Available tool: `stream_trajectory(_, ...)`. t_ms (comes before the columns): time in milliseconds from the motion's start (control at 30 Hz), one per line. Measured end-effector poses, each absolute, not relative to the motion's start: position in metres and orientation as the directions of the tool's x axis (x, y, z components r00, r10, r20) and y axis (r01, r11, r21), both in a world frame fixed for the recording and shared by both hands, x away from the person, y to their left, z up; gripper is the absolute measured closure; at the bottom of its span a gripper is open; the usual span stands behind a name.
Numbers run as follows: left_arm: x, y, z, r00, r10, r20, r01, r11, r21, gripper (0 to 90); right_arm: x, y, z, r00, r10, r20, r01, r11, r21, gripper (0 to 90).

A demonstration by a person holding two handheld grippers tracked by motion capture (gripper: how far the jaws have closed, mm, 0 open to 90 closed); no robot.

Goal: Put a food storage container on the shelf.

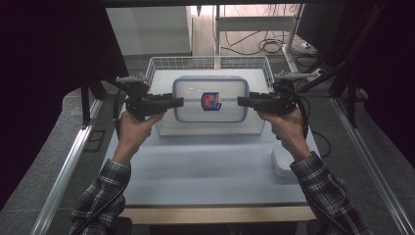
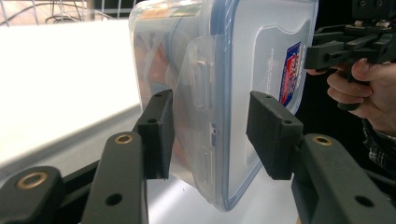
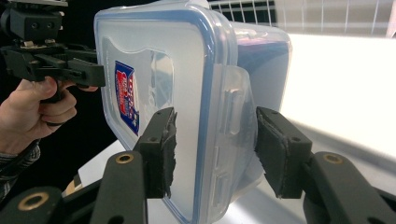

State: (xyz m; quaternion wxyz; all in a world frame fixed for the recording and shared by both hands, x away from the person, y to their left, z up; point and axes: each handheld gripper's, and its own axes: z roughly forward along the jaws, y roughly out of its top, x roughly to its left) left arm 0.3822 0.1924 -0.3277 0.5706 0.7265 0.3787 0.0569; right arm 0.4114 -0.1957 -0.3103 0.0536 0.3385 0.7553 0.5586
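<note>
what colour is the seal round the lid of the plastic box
Blue, running round the clear lid of the plastic box; clearest in the right gripper view.

The person wore a checked shirt with long sleeves [image 1: 325, 188] in grey, black and white. Each hand held a black tool: the left gripper [image 1: 177, 102] and the right gripper [image 1: 243, 101]. Their jaws were thick, with round brass rings and small screw holes.

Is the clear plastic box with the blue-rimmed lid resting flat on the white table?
No, the clear plastic box with the blue-rimmed lid is held up between the left gripper and right gripper, above the wire basket.
</note>
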Motion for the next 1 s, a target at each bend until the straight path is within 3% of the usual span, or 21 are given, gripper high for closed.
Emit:
stream_trajectory(400,0.416,0.197,-0.307,0.693,0.616,-0.374,0.498,-0.034,0.867,52.2,0.445,-0.190,-0.286,-0.755,0.582,0.301,0.456,0.136,0.880,49.5)
stream_trajectory(1000,0.460,0.200,-0.324,0.663,0.617,-0.424,0.537,0.003,0.844,51.0,0.484,-0.184,-0.295,-0.723,0.614,0.317,0.500,0.148,0.853,48.9)
